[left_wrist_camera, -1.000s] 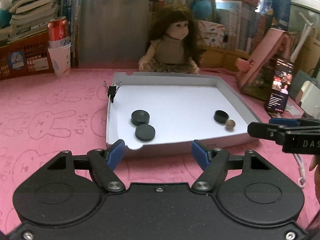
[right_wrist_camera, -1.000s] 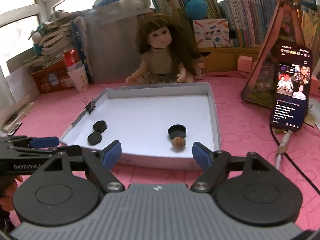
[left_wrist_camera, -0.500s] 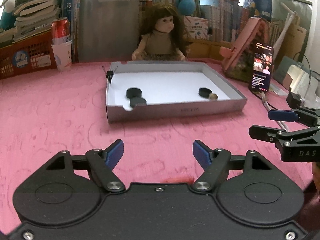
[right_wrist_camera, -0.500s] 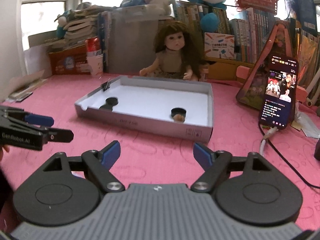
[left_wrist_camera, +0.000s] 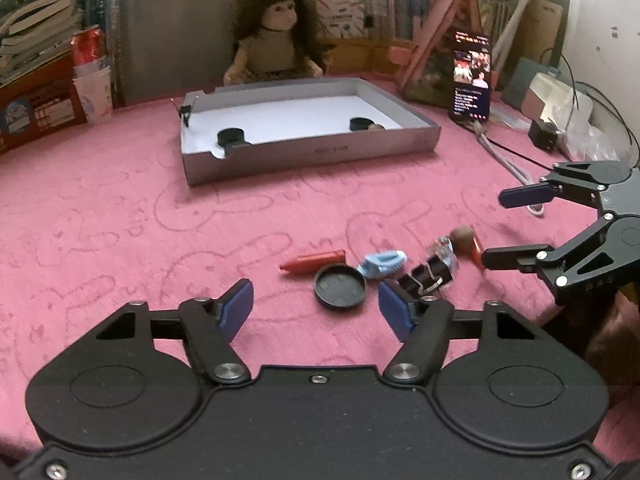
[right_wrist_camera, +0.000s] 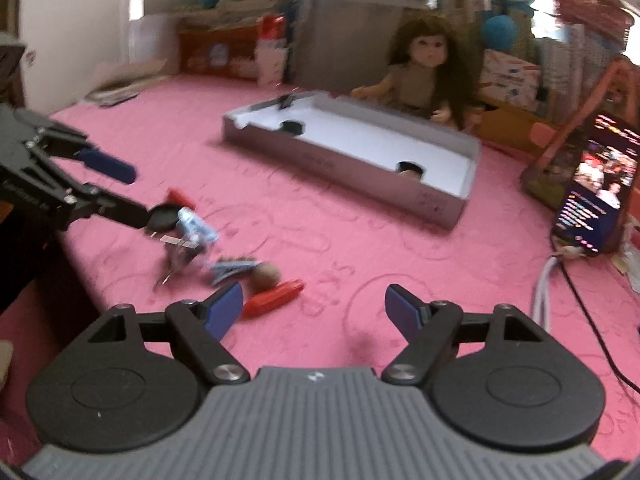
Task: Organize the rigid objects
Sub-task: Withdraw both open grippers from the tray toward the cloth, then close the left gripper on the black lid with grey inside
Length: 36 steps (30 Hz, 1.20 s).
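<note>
A grey box lid point(left_wrist_camera: 312, 152) point(right_wrist_camera: 360, 160) lies on the pink cloth with black discs point(left_wrist_camera: 231, 136) and a small brown ball point(left_wrist_camera: 376, 127) inside. Near me lies a pile: a black cap point(left_wrist_camera: 340, 286), a red cone point(left_wrist_camera: 314, 261), a light blue toy shoe point(left_wrist_camera: 382, 262), a binder clip point(left_wrist_camera: 428, 274) and a brown nut point(left_wrist_camera: 462, 236) point(right_wrist_camera: 265, 276). My left gripper point(left_wrist_camera: 314, 310) is open just short of the black cap. My right gripper point(right_wrist_camera: 314, 308) is open and empty, beside a second red cone point(right_wrist_camera: 274, 298); it also shows in the left wrist view point(left_wrist_camera: 504, 228).
A doll point(left_wrist_camera: 276, 40) sits behind the lid. A lit phone point(left_wrist_camera: 472, 76) leans at the right with a cable point(left_wrist_camera: 504, 160) trailing forward. A can and paper cup point(left_wrist_camera: 94, 84) stand at the back left, with books and boxes along the back.
Both grippers have pulled back from the lid toward the near table edge. The pile of small objects has come into view in front of them.
</note>
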Each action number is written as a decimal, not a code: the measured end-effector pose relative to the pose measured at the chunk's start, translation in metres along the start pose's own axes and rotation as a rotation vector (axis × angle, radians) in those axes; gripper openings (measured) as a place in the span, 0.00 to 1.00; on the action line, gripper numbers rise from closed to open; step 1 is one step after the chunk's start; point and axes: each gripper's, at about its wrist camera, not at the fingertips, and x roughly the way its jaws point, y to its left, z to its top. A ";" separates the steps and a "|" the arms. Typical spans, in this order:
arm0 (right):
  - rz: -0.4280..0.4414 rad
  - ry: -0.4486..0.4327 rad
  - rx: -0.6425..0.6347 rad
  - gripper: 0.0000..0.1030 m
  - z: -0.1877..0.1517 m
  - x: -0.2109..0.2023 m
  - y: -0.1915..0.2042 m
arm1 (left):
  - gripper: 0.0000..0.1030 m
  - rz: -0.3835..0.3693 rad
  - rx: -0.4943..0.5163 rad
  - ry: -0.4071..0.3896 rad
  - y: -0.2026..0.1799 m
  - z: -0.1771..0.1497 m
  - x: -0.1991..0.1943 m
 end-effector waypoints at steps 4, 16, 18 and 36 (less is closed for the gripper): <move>0.048 0.012 -0.059 0.79 -0.002 -0.001 0.008 | 0.45 -0.015 -0.007 0.011 -0.001 -0.002 0.005; 0.119 0.071 -0.201 0.74 0.008 0.005 0.010 | 0.28 0.000 0.016 0.001 -0.005 -0.001 0.012; 0.152 0.082 -0.180 0.63 0.011 0.009 0.005 | 0.28 0.005 0.010 -0.001 -0.005 -0.001 0.013; -0.008 0.047 0.003 0.46 0.002 0.006 -0.022 | 0.27 0.027 -0.035 -0.011 0.006 0.001 0.018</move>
